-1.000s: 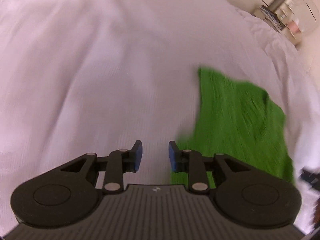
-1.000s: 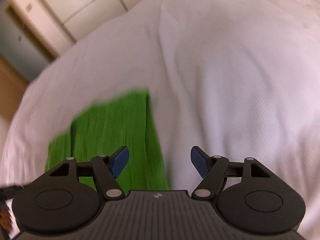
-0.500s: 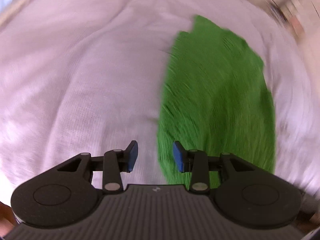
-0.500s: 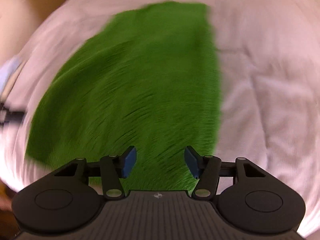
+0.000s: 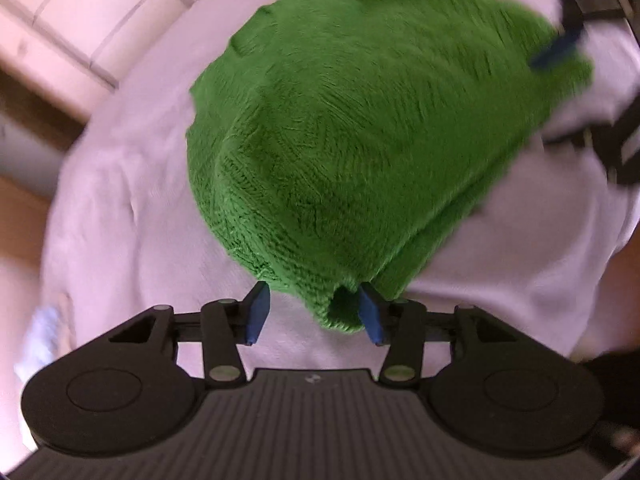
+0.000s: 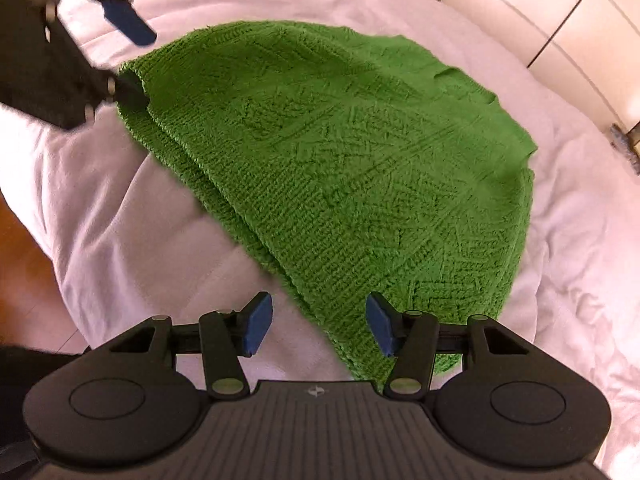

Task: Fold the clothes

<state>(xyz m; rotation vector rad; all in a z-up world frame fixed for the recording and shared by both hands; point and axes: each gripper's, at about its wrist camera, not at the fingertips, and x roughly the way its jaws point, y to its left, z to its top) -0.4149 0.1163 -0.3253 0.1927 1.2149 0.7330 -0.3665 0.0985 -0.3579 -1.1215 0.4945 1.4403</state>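
A folded green knit garment [image 5: 352, 140] lies on a white bedsheet [image 5: 132, 208]; it also fills the right wrist view [image 6: 352, 168]. My left gripper [image 5: 314, 314] is open, its jaws on either side of the garment's near corner. My right gripper [image 6: 318, 326] is open, its jaws astride the garment's near edge at another corner. The right gripper's blue fingertip [image 5: 558, 50] shows at the garment's far right corner in the left wrist view. The left gripper's blue fingertip [image 6: 128, 24] shows at the far left corner in the right wrist view.
The bedsheet [image 6: 580, 240] is wrinkled around the garment. White cabinet doors [image 6: 560, 12] stand beyond the bed. Wooden floor [image 6: 24, 280] lies past the bed's left edge. White panels [image 5: 80, 20] show at the far left in the left wrist view.
Both grippers have swung round from the bare sheet and closed in on the garment's near corners. Both jaws have opened wider. Each gripper has come into the other's view.
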